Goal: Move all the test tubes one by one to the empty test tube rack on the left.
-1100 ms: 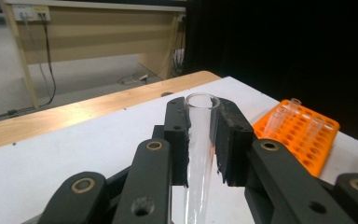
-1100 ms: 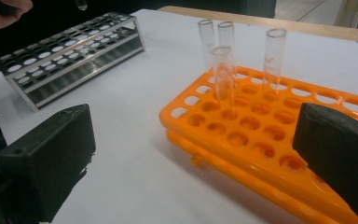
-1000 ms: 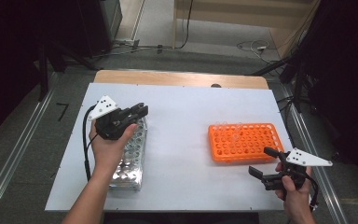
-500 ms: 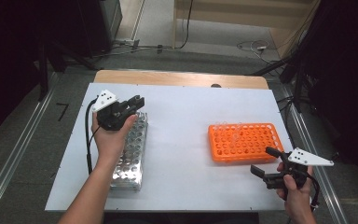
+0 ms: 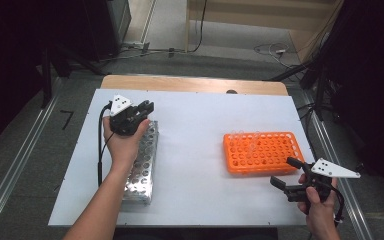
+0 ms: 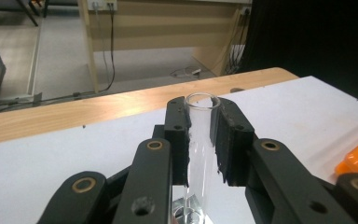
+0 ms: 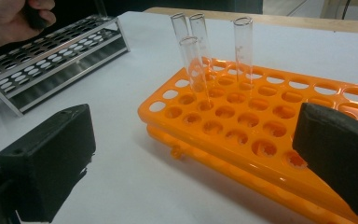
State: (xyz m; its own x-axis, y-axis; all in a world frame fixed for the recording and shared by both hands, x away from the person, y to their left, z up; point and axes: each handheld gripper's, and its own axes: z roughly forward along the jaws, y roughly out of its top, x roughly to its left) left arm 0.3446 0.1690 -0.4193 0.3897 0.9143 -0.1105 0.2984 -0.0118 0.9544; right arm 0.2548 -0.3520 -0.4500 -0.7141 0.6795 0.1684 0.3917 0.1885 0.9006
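1. Even overhead light falls on the white desk (image 5: 195,145), leaving it bright, with only faint, soft shadows.
2. The room's edges beyond the desk sink into near black.
3. The high view is soft and grainy.
4. Close up, the clear test tube (image 6: 200,140) catches pale glints, and the nearest black jaws look blurred.

At left of the high view, the black plastic left gripper (image 5: 142,111) carries a pale three-cornered plate and trails a black cable. The matching black right gripper (image 5: 285,172), at lower right, bears a similar plate. Brass-ringed pivots stud the left jaw links (left gripper view); both forearms are unsleeved.
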